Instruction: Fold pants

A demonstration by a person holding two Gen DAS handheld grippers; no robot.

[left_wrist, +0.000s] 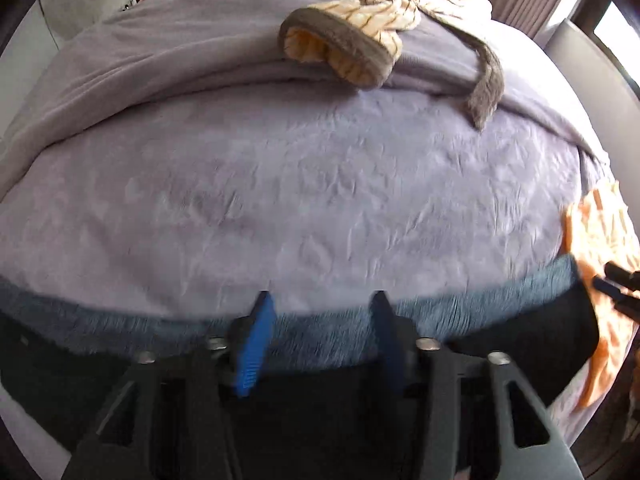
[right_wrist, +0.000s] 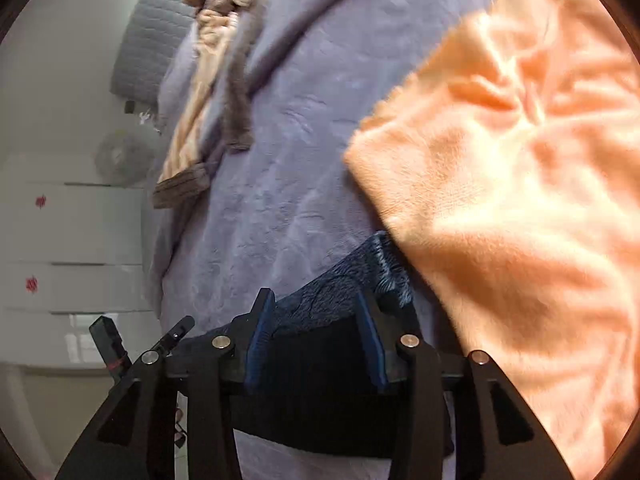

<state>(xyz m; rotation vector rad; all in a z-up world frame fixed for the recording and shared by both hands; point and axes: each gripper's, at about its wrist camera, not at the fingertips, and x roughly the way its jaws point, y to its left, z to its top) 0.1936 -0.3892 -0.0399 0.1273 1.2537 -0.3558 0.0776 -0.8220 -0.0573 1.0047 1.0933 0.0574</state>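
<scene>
The left gripper is pointing down at a bed covered by a lilac blanket. Its two blue-padded fingers are standing moderately apart, with nothing pinched between them. Right under and just beyond the fingertips, the dark pants are lying along the near edge of the bed, showing a fuzzy blue-grey band and a black part closer in. The gripper body is hiding the pants' lower part, and motion blur is softening the cloth, so whether the fingertips are touching it is hard to tell.

Far ahead of this gripper, a rumpled cream striped garment with brown cuffs is lying on the blanket, its top cut off by the frame. To the right, an orange cloth is partly cut off at the edge, beside the dark tips of the right gripper.

In the right wrist view, the right gripper is also standing partly open, holding nothing, with the pants just ahead of and beneath its fingers. The orange cloth is filling the space to its right, overlapping the pants' end.
</scene>
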